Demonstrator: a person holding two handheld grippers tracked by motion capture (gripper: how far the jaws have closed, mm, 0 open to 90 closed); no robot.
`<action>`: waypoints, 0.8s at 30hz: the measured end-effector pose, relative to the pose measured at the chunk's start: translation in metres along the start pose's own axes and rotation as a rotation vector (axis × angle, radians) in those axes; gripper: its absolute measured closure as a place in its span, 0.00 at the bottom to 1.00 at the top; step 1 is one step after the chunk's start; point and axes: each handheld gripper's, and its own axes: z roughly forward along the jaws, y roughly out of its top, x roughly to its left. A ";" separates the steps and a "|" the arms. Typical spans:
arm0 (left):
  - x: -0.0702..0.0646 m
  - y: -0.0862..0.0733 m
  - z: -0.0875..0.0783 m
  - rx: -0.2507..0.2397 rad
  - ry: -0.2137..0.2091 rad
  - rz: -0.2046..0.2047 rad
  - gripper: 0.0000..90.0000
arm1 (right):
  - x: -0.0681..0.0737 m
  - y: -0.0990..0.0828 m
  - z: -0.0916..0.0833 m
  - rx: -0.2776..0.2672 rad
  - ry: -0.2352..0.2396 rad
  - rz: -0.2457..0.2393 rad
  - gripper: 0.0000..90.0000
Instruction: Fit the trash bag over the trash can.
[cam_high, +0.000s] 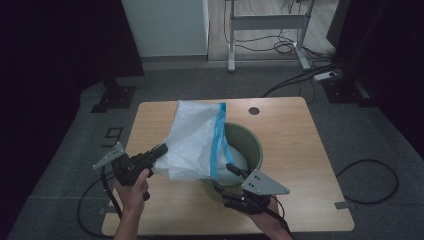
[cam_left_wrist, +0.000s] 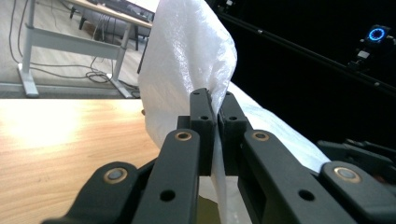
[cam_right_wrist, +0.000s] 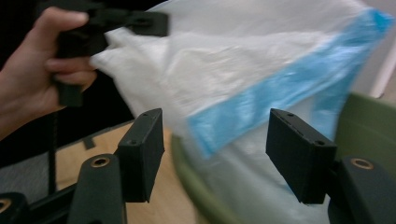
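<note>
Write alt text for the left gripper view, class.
The left gripper is shut on a fold of the white plastic bag, which rises above the black jaws. A wooden table lies to the left.

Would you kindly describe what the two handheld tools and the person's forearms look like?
The left tool and the right tool are black, built from linked bars with brass-coloured pivot pins and blocky rectangular pads. Each carries a grey three-cornered plate dotted with small holes, and a black cable trails from the left one. The forearms are bare, with no sleeves.

Thin crinkly plastic bag (cam_high: 192, 142); matt wood-grain table (cam_high: 295, 145).
</note>
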 end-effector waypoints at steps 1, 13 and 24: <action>0.001 0.000 0.001 0.002 0.000 -0.001 0.96 | 0.004 -0.001 0.004 0.009 0.000 -0.018 0.41; -0.005 -0.003 0.016 0.038 -0.032 0.011 0.96 | -0.006 0.004 0.010 -0.003 -0.127 -0.007 0.99; -0.038 -0.010 0.057 0.135 -0.098 0.078 0.96 | -0.018 0.040 -0.020 -0.158 -0.219 -0.007 0.99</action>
